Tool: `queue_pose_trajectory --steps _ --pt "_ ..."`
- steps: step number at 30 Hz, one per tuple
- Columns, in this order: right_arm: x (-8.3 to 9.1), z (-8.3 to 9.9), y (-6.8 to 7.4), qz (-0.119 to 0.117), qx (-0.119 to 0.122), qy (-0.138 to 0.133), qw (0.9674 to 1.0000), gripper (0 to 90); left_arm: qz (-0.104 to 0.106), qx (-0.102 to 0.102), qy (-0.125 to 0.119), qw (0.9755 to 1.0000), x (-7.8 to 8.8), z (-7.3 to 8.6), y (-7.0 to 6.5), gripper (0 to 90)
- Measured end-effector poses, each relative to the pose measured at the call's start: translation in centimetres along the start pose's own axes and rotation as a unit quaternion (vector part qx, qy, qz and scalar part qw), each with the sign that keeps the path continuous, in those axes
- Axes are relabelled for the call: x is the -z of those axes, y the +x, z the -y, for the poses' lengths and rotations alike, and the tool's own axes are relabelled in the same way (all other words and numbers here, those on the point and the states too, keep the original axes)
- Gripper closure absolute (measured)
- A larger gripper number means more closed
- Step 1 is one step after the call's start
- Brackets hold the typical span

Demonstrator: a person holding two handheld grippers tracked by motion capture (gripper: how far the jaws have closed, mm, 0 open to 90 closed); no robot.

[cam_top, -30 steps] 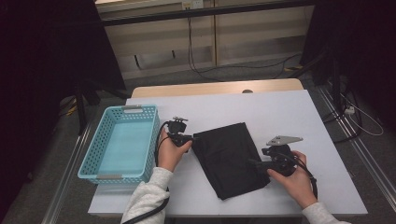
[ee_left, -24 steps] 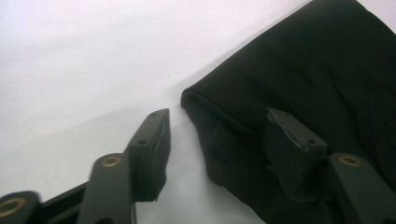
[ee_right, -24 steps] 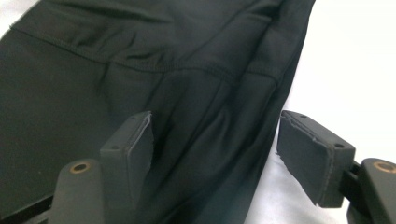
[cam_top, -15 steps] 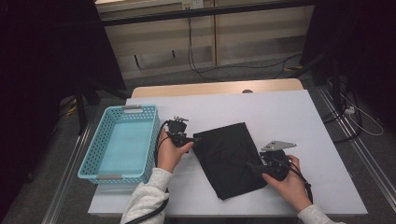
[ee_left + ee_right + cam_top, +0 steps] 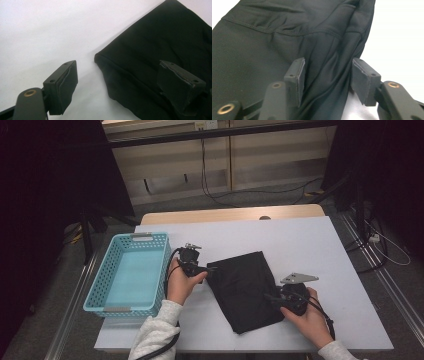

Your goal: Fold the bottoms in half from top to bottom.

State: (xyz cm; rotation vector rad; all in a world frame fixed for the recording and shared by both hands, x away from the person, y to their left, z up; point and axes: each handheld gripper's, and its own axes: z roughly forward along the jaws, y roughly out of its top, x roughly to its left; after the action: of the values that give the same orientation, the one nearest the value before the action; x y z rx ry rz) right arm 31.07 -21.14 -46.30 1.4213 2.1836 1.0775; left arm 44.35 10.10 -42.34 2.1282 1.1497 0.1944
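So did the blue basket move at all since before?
No. The blue basket sits in the same spot as before, at the left edge of the table, with its long side running along that edge.

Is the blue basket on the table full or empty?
Empty. In the high view, the blue basket shows its bare floor inside; the black cloth lies outside it on the table.

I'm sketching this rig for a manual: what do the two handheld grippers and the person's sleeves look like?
Both grippers are black. The left gripper trails a black cable; the right gripper also has one and carries a grey three-cornered plate on top. Each has two blocky black jaws with grey pads and brass-coloured rivets. The sleeves are light grey.
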Motion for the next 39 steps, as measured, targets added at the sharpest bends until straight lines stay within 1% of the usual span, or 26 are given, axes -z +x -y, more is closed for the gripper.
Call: queue_pose_trajectory --steps 5,7,13,18,19,21,24,26,28,29,30,31,32,35,39 --pt "0.1 0.1 0.2 -0.005 -0.007 0.000 1.0000 56.7 0.000 -0.004 0.002 1.0000 0.0 0.0 -0.1 16.1" --pt "0.1 0.1 0.3 -0.005 -0.011 -0.001 0.9999 59.1 0.003 -0.001 0.001 1.0000 -0.1 0.1 -0.2 15.6" --pt "0.1 0.2 0.3 -0.019 -0.023 -0.001 0.9995 68.9 0.003 -0.001 -0.001 1.0000 0.0 0.0 -0.3 14.6" --pt "0.1 0.2 0.3 -0.027 -0.026 -0.001 0.9993 74.5 0.006 0.010 0.003 0.9999 -0.1 -0.1 -0.1 12.9" --pt "0.1 0.2 0.4 -0.028 -0.025 -0.001 0.9993 75.0 0.005 0.015 0.004 0.9999 -0.1 -0.1 -0.1 12.4" --pt "0.1 0.2 0.4 -0.028 -0.022 -0.001 0.9994 76.0 0.005 0.030 0.003 0.9995 -0.3 -0.2 0.0 12.3" --pt "0.1 0.1 0.6 -0.026 -0.017 0.001 0.9995 76.4 0.001 0.029 0.006 0.9996 -0.7 -0.2 0.1 11.6" --pt "0.1 0.1 0.6 -0.026 -0.017 0.001 0.9995 76.4 -0.002 0.032 0.011 0.9994 -1.0 -0.2 0.2 11.7" --pt "0.1 0.1 0.5 -0.028 -0.019 0.001 0.9994 76.4 -0.014 0.025 0.012 0.9995 -1.2 -0.1 0.1 12.2" --pt "0.1 0.1 0.5 -0.028 -0.019 0.000 0.9994 76.4 -0.014 0.021 0.016 0.9995 -1.4 -0.2 0.1 12.5" --pt "0.1 0.1 0.5 -0.027 -0.017 0.000 0.9995 76.4 -0.013 0.024 0.014 0.9995 -1.5 -0.1 -0.1 12.5" --pt "0.1 0.1 0.5 -0.027 -0.017 0.000 0.9995 76.4 -0.019 0.019 0.014 0.9995 -1.6 -0.1 -0.2 12.5" --pt "0.1 0.1 0.6 -0.027 -0.018 0.000 0.9995 76.4 -0.023 0.011 0.017 0.9995 -1.7 -0.1 -0.4 12.6" --pt "0.1 0.1 0.5 -0.028 -0.017 0.000 0.9995 76.3 -0.031 -0.001 0.030 0.9991 -2.3 0.1 -0.8 14.2" --pt "0.1 0.1 0.5 -0.029 -0.017 -0.001 0.9994 76.3 -0.048 -0.009 0.040 0.9980 -2.9 0.4 -0.9 13.7"
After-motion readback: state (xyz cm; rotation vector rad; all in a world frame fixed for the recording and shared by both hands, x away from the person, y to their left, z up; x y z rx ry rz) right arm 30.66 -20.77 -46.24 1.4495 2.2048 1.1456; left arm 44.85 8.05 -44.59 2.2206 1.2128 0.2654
